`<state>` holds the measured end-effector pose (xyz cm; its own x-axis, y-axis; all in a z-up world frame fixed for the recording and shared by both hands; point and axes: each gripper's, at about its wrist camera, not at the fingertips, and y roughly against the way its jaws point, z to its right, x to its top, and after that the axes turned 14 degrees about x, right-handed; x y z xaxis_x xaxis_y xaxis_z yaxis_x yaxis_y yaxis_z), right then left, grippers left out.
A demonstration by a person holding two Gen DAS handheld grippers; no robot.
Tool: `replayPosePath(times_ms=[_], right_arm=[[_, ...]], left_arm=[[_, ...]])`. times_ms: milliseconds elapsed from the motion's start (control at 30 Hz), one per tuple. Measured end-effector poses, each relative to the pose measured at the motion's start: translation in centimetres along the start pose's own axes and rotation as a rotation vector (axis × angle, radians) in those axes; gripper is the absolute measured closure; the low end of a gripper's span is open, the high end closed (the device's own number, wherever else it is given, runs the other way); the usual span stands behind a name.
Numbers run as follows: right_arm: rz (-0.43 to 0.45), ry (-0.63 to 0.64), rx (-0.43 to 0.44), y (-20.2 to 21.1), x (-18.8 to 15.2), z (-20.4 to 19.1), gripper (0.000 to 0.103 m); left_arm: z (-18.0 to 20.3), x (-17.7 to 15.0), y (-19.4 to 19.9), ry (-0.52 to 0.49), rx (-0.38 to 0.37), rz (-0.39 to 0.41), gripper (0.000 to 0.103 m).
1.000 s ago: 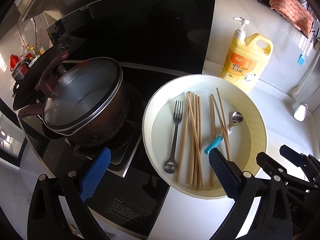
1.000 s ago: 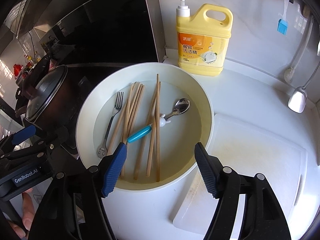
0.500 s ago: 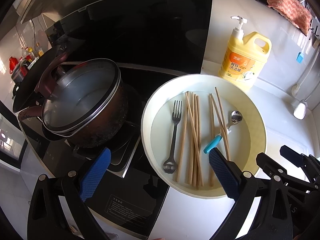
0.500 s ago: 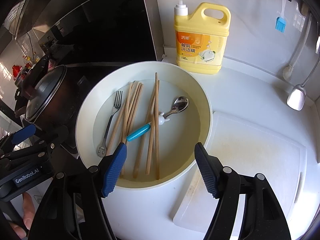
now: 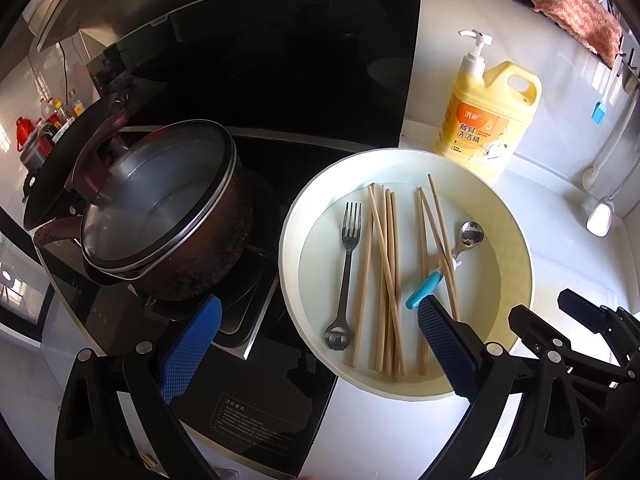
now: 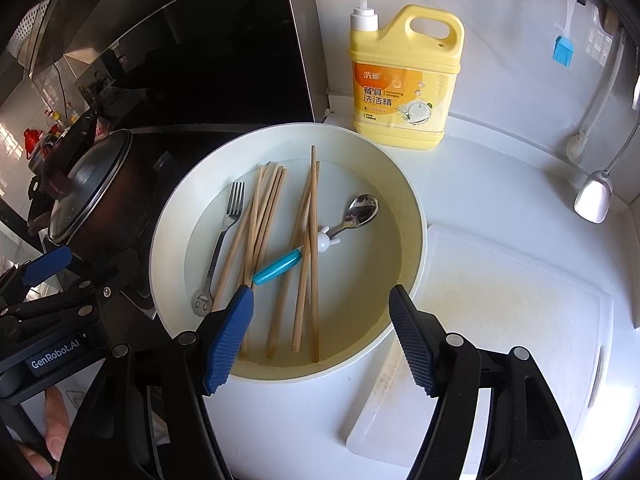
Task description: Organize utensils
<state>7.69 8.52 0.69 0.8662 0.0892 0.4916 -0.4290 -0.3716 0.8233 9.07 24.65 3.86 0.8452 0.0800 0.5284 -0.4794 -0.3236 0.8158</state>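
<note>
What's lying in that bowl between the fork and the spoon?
Wooden chopsticks, in two loose bunches, lie between the fork and the spoon; the right bunch crosses the spoon's blue handle. The right wrist view shows it best.

Both views look steeply down from just above the surface, each framed at the bottom by its own jaws. The left wrist view sits over the stove side, taking in the pot [image 5: 160, 216]. The right wrist view sits further right, over the cutting board [image 6: 500, 320]. Both share the white basin [image 5: 516, 232] [image 6: 412, 208] and the yellow detergent bottle [image 5: 484, 124] [image 6: 404, 84].
</note>
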Motion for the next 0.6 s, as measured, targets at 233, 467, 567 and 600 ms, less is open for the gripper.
replayPosePath(times_ms=[233,467,567,600], right_arm=[[-0.004,0.000,0.001,-0.29,0.20,-0.14,0.036],[-0.005,-0.002,0.001,-0.38,0.23,-0.25,0.036],[-0.003,-0.002,0.001,-0.39,0.18,-0.33,0.036],[-0.003,-0.002,0.002,-0.37,0.18,-0.29,0.036]], left_arm=[[-0.06,0.08,-0.27,0.003,-0.016,-0.012,0.006],[-0.09,0.03,-0.60,0.004,-0.033,-0.020,0.006],[-0.15,-0.09,-0.44,0.006,-0.040,-0.006,0.006],[-0.16,-0.10,-0.40,0.007,-0.042,-0.004,0.006]])
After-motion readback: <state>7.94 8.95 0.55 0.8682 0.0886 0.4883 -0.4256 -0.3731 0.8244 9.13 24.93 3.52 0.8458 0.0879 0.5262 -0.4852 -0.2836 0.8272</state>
